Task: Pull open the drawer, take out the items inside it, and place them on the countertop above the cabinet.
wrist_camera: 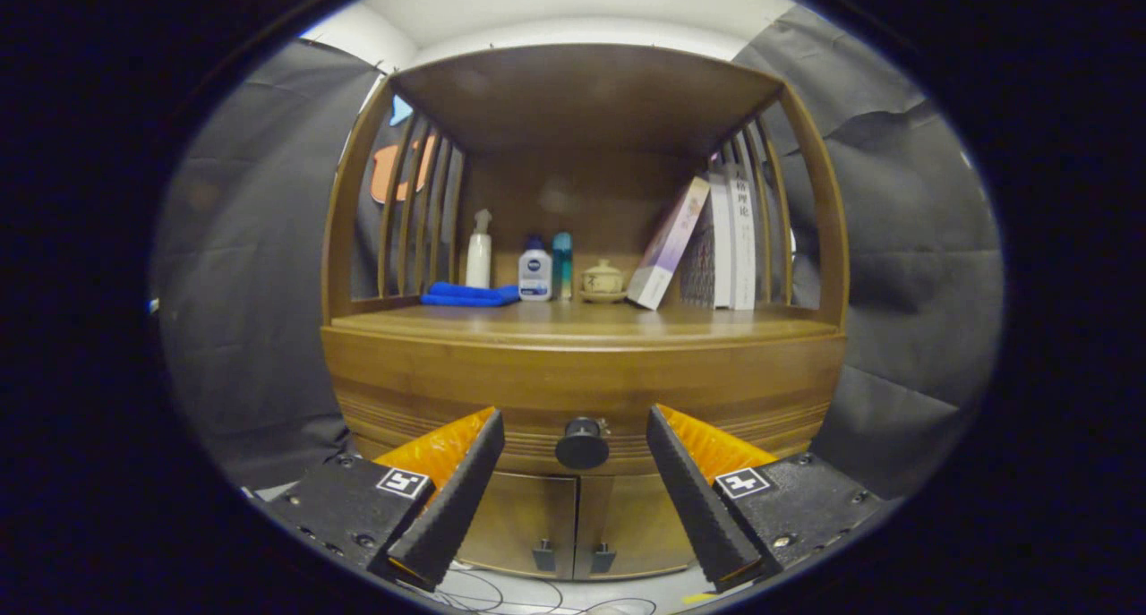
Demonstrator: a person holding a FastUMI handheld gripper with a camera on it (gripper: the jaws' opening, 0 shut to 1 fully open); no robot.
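Note:
A wooden cabinet stands straight ahead, its drawer (pixel 430 391) closed flush under the countertop (pixel 582 321). A round dark knob (pixel 582 443) sticks out of the drawer front at its middle. My gripper (pixel 576 436) is open, one finger on each side of the knob with a clear gap to both. The knob lies between the fingertips or just beyond them. The drawer's contents are hidden.
On the countertop's back stand a folded blue cloth (pixel 470 294), a white spray bottle (pixel 479 250), a small white bottle (pixel 534 275), a teal tube (pixel 561 266), a lidded cup (pixel 602 279) and leaning books (pixel 707 243). Two small doors (pixel 573 525) sit below the drawer. Cables lie on the floor.

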